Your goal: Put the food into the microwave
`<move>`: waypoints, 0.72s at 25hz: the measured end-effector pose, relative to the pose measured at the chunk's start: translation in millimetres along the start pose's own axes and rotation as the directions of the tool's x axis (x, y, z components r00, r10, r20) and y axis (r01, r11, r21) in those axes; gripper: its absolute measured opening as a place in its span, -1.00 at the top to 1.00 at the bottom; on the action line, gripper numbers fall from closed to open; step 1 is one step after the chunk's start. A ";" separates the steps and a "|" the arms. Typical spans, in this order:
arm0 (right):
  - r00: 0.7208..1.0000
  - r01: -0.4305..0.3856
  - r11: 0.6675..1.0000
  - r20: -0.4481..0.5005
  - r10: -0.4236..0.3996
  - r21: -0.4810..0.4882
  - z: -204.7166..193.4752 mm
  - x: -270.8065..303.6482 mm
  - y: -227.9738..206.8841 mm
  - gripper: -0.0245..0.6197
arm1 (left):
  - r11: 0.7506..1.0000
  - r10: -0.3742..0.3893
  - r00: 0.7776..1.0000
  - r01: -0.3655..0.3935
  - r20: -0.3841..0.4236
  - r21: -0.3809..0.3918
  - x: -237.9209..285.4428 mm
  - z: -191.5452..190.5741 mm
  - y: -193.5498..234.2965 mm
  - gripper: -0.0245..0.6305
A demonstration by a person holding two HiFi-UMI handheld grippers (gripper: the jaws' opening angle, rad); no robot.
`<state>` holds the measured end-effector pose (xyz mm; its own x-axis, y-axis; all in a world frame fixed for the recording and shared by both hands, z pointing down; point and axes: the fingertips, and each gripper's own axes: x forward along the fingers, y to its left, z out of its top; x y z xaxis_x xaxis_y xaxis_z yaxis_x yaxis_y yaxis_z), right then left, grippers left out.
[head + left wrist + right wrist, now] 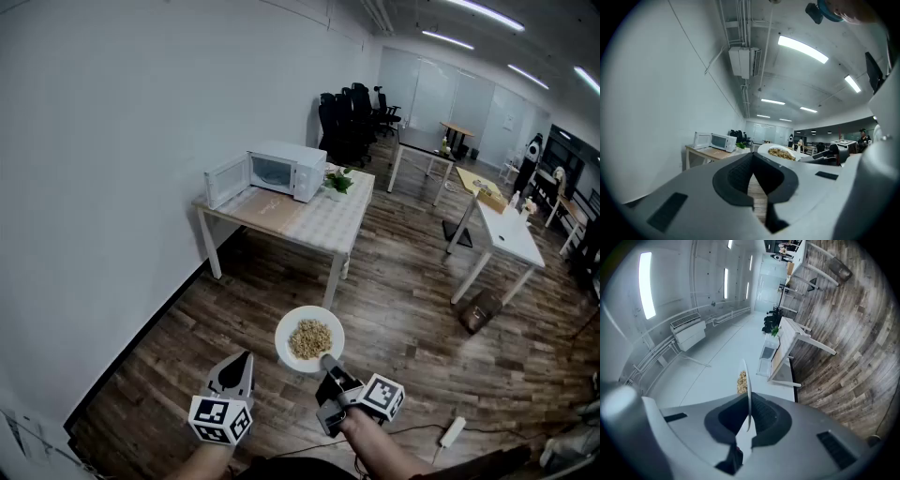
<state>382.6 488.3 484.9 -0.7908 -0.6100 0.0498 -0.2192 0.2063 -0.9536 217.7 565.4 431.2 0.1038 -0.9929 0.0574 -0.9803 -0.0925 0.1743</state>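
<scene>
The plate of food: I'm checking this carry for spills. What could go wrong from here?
The right gripper pinches the plate only at its rim; it could tip and shed the loose food.
The microwave stands across the floor, so that thin grip must last a walk.
The left gripper lends the plate no support.

Between the grey right gripper's (327, 360) jaws sits a white plate (285, 329) of tan food (310, 338). The left gripper (242, 359) is grey too, with black pads (736, 180) and black-and-white checked marker cubes (221, 419). Ahead of the jaws are a white microwave (286, 170) and a brown plank floor (412, 309).
</scene>
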 end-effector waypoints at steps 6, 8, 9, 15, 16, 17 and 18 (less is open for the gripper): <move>1.000 -0.003 1.000 0.007 0.003 -0.003 -1.5 7.3 1.8 0.88 | 1.000 -0.026 1.000 0.026 0.009 0.003 1.6 2.1 2.7 0.90; 1.000 0.000 1.000 0.009 0.000 -0.007 -4.1 10.1 2.1 0.88 | 1.000 -0.031 0.999 0.031 0.008 0.001 0.8 2.4 6.1 0.90; 1.000 0.003 1.000 0.012 -0.003 -0.008 -5.4 10.7 1.7 0.87 | 0.999 -0.033 0.999 0.033 0.009 0.000 0.4 2.2 7.7 0.90; 0.999 -0.010 1.000 0.042 0.011 -0.024 -10.8 20.5 8.3 0.87 | 0.999 -0.038 0.999 0.038 0.012 -0.013 -4.6 2.8 24.6 0.90; 0.999 -0.010 1.000 0.047 0.011 -0.024 -12.5 22.1 8.2 0.87 | 0.999 -0.041 0.999 0.041 0.013 -0.015 -6.7 2.5 27.9 0.90; 0.999 -0.009 1.000 0.051 0.010 -0.023 -14.9 23.8 8.0 0.87 | 0.999 -0.044 0.999 0.044 0.014 -0.018 -9.0 2.1 31.5 0.90; 0.998 -0.005 1.000 0.055 0.007 -0.023 -18.1 25.5 7.8 0.87 | 0.999 -0.047 0.999 0.048 0.014 -0.020 -11.3 1.6 35.5 0.90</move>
<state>350.4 488.2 484.1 -0.7598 -0.6495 0.0272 -0.2278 0.2268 -0.9469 181.4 573.3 435.2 0.1478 -0.9884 0.0356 -0.9707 -0.1381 0.1966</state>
